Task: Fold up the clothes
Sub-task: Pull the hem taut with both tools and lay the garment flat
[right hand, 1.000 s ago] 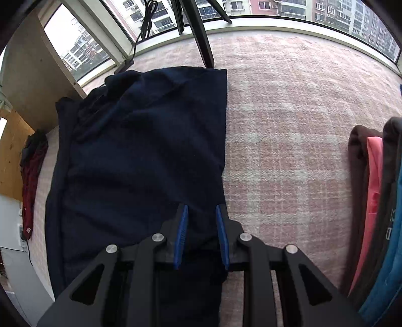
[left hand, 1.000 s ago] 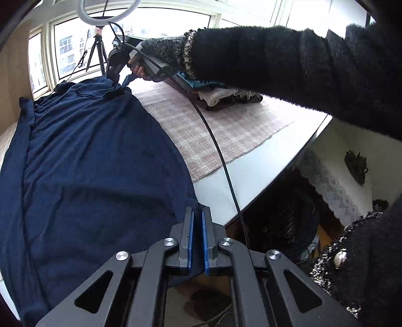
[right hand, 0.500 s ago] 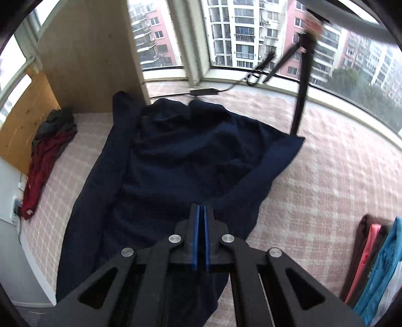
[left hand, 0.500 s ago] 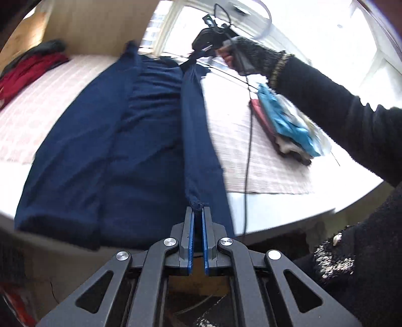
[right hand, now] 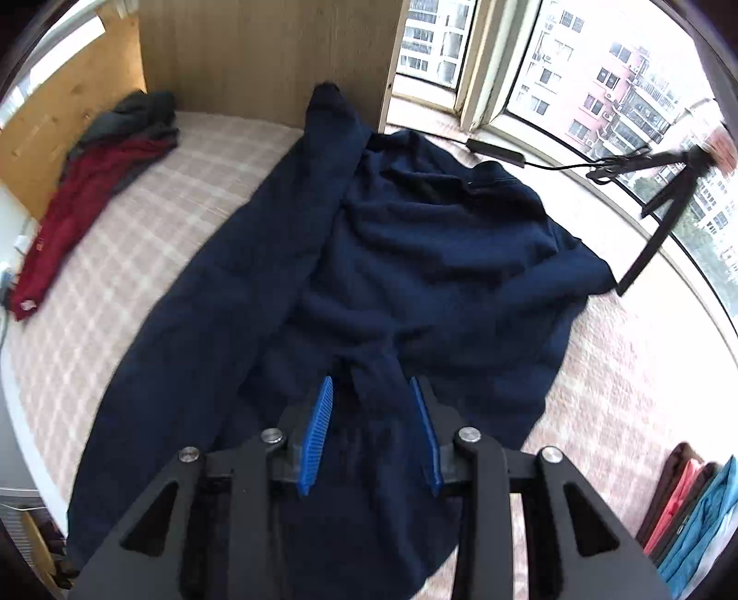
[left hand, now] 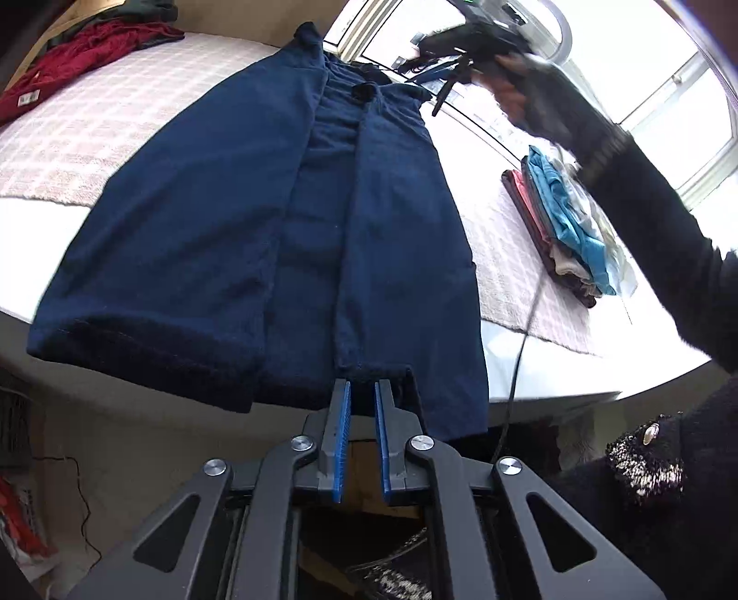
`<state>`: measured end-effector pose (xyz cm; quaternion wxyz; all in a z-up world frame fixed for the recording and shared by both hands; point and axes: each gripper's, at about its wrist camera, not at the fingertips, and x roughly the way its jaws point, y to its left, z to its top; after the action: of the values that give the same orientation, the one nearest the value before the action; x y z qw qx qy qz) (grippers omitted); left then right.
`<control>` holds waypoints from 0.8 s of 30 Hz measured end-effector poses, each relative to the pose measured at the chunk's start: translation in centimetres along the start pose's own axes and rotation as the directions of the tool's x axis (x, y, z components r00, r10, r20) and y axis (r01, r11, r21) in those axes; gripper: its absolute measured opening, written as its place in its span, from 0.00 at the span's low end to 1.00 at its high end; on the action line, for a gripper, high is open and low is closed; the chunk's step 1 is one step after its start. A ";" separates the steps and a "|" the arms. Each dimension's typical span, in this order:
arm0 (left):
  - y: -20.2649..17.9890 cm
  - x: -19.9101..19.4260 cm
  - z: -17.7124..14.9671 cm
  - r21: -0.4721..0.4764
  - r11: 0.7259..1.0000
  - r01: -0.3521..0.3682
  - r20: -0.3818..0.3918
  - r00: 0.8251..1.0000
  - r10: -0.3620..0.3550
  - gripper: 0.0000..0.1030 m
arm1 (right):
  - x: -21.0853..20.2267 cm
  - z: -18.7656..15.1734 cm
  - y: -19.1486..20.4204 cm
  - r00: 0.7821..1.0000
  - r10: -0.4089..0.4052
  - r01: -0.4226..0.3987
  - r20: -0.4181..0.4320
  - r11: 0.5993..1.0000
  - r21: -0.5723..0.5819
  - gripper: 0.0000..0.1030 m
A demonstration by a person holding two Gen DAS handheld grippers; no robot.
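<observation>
**Navy garment laid out, both grippers let go**

The near hem of the navy garment [left hand: 295, 221] hangs over the table edge [left hand: 553, 369] and its lowest part is cut off behind the left gripper [left hand: 362, 397]; in the right wrist view the cloth runs under the right gripper [right hand: 371, 406] and out of sight; the right gripper at the top of the left wrist view is blurred, as is the person's gloved hand [left hand: 530, 87] on it, and the ring light [left hand: 560, 27] behind is washed out by the windows; the far collar end is too dark to read.

Half a second ago both grippers were pinched on the cloth, the right side flap lifted between them; now that flap lies folded over the middle of the garment; the left jaws have just been opening and stand slightly apart with the hem just beyond their tips, nothing pressed between them; the right jaws have just been opening and stand clearly apart above a ridge of cloth, the pads not touching it.

The garment lies on a pink checked cloth [right hand: 138, 258] over a white table; a red garment [right hand: 78, 217] lies well apart at the far left; a stack of folded clothes [left hand: 567, 231] sits to the right; a tripod [right hand: 655, 217] stands by the windows; a wooden panel [right hand: 267, 55] backs the corner.
</observation>
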<state>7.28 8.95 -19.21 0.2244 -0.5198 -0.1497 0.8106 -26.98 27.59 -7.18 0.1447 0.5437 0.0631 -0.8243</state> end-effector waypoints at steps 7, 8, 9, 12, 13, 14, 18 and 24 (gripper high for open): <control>-0.4 -2.4 0.8 0.108 0.994 -0.008 -0.023 1.000 0.011 0.18 | -7.2 -21.7 1.5 0.960 0.278 -0.278 -0.013 0.960 0.018 0.33; -0.7 -2.4 1.0 0.138 0.990 -0.019 -0.027 0.999 0.023 0.19 | -7.7 -24.8 2.4 0.961 0.276 -0.275 -0.015 0.961 0.019 0.33; -1.1 -2.4 1.3 0.169 0.985 -0.029 -0.031 0.999 0.034 0.19 | -8.1 -27.3 3.2 0.961 0.275 -0.274 -0.015 0.961 0.029 0.33; -2.0 -1.4 2.0 0.281 0.957 -0.067 -0.041 0.996 0.082 0.19 | -8.8 -32.4 6.2 0.965 0.264 -0.264 -0.004 0.964 0.031 0.33; -2.2 -0.9 2.3 0.310 0.947 -0.082 -0.049 0.994 0.102 0.19 | -8.8 -33.4 7.0 0.974 0.226 -0.226 0.006 0.974 0.015 0.33; -2.3 -0.3 2.8 0.333 0.939 -0.087 -0.061 0.992 0.113 0.19 | -8.6 -34.1 7.6 0.976 0.217 -0.217 0.006 0.976 0.017 0.33; -2.5 0.2 5.0 0.396 0.911 -0.113 -0.047 0.989 0.142 0.19 | -7.9 -36.1 8.7 0.965 0.261 -0.261 0.019 0.962 0.076 0.33; -2.3 0.1 6.5 0.433 0.895 -0.110 -0.042 0.989 0.142 0.19 | -6.5 -38.4 10.7 0.985 0.164 -0.164 0.051 0.987 -0.004 0.33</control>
<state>1.77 10.96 -15.49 0.2855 -0.4951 0.0745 0.8172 12.38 28.56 -16.08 0.2134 0.5257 0.0144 -0.8234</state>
